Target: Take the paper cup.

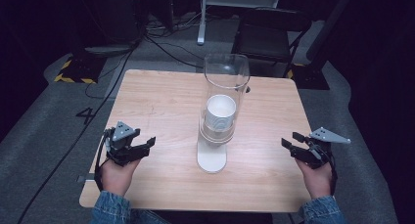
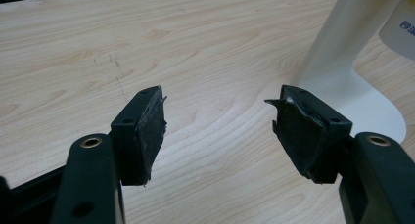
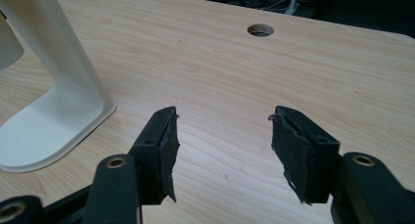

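Wooden table (image 1: pixel 161 101); both tongs apparently open.

The white stand (image 2: pixel 342 77) is cut off at the top edge in both gripper views, and printed lettering on the cup (image 2: pixel 403 26) is too blurred to read.

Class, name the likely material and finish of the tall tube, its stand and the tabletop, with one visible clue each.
Tube: clear plastic or glass, glossy; the floor shows through it. Stand: probably white plastic or painted metal, smooth with soft reflections. Tabletop: light wood or wood-look laminate, matte; grain lines run across it.
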The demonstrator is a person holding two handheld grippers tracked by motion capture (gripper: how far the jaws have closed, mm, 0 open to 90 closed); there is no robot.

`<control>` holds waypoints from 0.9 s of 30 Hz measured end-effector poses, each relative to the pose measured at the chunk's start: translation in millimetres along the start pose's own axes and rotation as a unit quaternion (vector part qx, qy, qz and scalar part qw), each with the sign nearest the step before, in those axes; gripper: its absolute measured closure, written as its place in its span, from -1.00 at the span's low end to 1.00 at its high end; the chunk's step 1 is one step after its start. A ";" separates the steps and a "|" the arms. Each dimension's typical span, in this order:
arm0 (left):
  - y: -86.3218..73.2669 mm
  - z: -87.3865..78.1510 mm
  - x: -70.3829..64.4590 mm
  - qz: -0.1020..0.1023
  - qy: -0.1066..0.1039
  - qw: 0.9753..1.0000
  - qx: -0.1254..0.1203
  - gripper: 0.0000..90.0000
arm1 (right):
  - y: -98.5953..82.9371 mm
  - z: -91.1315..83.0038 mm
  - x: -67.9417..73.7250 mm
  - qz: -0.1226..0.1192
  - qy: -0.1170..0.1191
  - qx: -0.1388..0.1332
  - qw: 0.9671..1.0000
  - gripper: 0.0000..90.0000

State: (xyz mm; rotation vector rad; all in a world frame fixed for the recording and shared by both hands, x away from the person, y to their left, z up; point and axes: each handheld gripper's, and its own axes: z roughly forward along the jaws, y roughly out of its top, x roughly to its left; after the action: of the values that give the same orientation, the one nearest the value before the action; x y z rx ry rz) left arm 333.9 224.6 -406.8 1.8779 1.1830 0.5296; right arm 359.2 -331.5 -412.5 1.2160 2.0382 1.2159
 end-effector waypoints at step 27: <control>-6.1 -3.8 5.0 -0.014 -0.005 1.000 0.002 -0.23 | 20.6 8.6 28.5 -0.012 0.052 0.001 0.999 -0.15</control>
State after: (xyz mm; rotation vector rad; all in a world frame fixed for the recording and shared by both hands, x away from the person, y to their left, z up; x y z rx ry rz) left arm 330.3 231.9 -410.0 1.8623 1.2029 0.5032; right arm 360.7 -298.5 -397.6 1.1478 2.1222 1.2925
